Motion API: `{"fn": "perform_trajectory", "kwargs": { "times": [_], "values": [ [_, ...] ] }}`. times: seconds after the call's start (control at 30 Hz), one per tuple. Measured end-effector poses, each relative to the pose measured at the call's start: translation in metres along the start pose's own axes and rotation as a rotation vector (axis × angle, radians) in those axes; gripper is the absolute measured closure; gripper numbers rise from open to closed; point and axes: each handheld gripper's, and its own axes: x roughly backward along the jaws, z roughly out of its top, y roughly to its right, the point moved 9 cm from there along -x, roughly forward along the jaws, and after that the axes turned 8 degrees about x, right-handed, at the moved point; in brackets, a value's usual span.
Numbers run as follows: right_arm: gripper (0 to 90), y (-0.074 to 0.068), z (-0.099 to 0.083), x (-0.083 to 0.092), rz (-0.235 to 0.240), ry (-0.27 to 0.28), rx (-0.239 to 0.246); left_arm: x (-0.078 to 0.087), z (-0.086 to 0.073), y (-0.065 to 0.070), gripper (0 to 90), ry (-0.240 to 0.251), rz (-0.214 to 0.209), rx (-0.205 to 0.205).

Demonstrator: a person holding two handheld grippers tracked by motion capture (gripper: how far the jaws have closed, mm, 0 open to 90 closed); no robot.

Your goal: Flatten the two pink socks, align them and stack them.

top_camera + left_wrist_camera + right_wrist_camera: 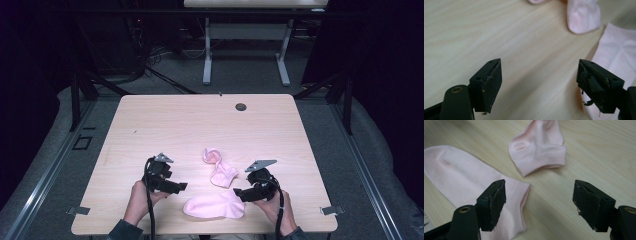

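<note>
Two pink socks lie on the light wooden table [200, 125]. One sock is spread flat [214, 205] near the front edge; the other is crumpled [219, 167] just behind it. My left gripper [182, 186] hovers to the left of the flat sock, open and holding nothing. My right gripper [239, 192] stands open at that sock's right end. In the left gripper view the open gripper [539, 63] has bare wood between its jaws, with the flat sock [616, 50] at the right and the crumpled sock [584, 17] beyond. In the right gripper view the open gripper [539, 183] hangs above the flat sock's cuff [461, 175], with the crumpled sock [539, 150] ahead.
A round cable grommet [241, 106] sits near the table's far edge. A second table on white legs [207, 55] stands behind it. Black frame struts [80, 90] flank the table on grey floor.
</note>
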Motion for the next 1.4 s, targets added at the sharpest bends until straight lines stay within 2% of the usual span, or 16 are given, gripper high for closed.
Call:
{"fn": "perform_trajectory", "kwargs": {
  "times": [0.13, 0.3, 0.37, 0.43, 0.5, 0.63, 0.7, 0.73, 0.83, 0.87, 0.93, 1.0, 1.07, 1.1, 1.2, 1.4],
  "values": [
    [27.5, 0.002, 0.011, -0.004, -0.004, 0.009, -0.001, -0.01, 0.02, -0.003, 21.8, -0.009, -0.021, -0.005],
    [33.7, 0.003, 0.023, -0.014, 0.001, 0.004, 0.006, -0.027, 0.043, -0.002, 26.9, -0.016, -0.032, -0.036],
    [37.0, 0.004, 0.026, -0.02, 0.0, -0.005, -0.006, -0.035, 0.053, -0.001, 29.3, -0.013, -0.055, -0.029],
    [39.7, 0.008, 0.03, -0.028, -0.008, -0.018, -0.013, -0.041, 0.063, -0.002, 32.3, -0.013, -0.05, -0.042],
    [40.3, 0.012, 0.03, -0.033, -0.015, -0.031, -0.022, -0.048, 0.077, -0.001, 33.7, -0.008, -0.067, -0.038],
    [41.7, 0.015, 0.029, -0.038, -0.012, -0.034, -0.037, -0.057, 0.087, 0.003, 36.3, -0.022, -0.055, -0.07],
    [42.8, 0.016, 0.03, -0.04, -0.017, -0.029, -0.049, -0.064, 0.092, 0.008, 37.6, -0.034, -0.063, -0.083],
    [42.7, 0.016, 0.031, -0.042, -0.016, -0.031, -0.055, -0.07, 0.096, 0.01, 39.0, -0.039, -0.048, -0.092],
    [42.8, 0.017, 0.03, -0.045, -0.019, -0.045, -0.055, -0.077, 0.099, 0.012, 41.6, -0.049, -0.035, -0.098],
    [43.7, 0.017, 0.029, -0.047, -0.022, -0.061, -0.045, -0.08, 0.099, 0.013, 43.7, -0.054, -0.034, -0.098],
    [47.2, 0.015, 0.029, -0.054, -0.019, -0.056, -0.048, -0.086, 0.099, 0.013, 51.3, -0.061, -0.02, -0.099],
    [48.4, 0.015, 0.029, -0.055, -0.025, -0.064, -0.033, -0.091, 0.099, 0.013, 53.5, -0.061, -0.011, -0.092],
    [52.0, 0.011, 0.03, -0.059, -0.023, -0.051, -0.038, -0.095, 0.097, 0.014, 63.6, -0.076, -0.009, -0.094],
    [54.6, 0.012, 0.029, -0.061, -0.027, -0.067, -0.027, -0.097, 0.096, 0.015, 71.1, -0.078, -0.007, -0.097],
    [58.4, 0.015, 0.027, -0.064, -0.046, -0.085, -0.01, -0.101, 0.095, 0.017, 80.0, -0.071, -0.009, -0.1],
    [67.2, 0.014, 0.027, -0.064, -0.052, -0.085, 0.002, -0.104, 0.095, 0.018, 85.9, -0.065, -0.016, -0.101]
  ]
}}
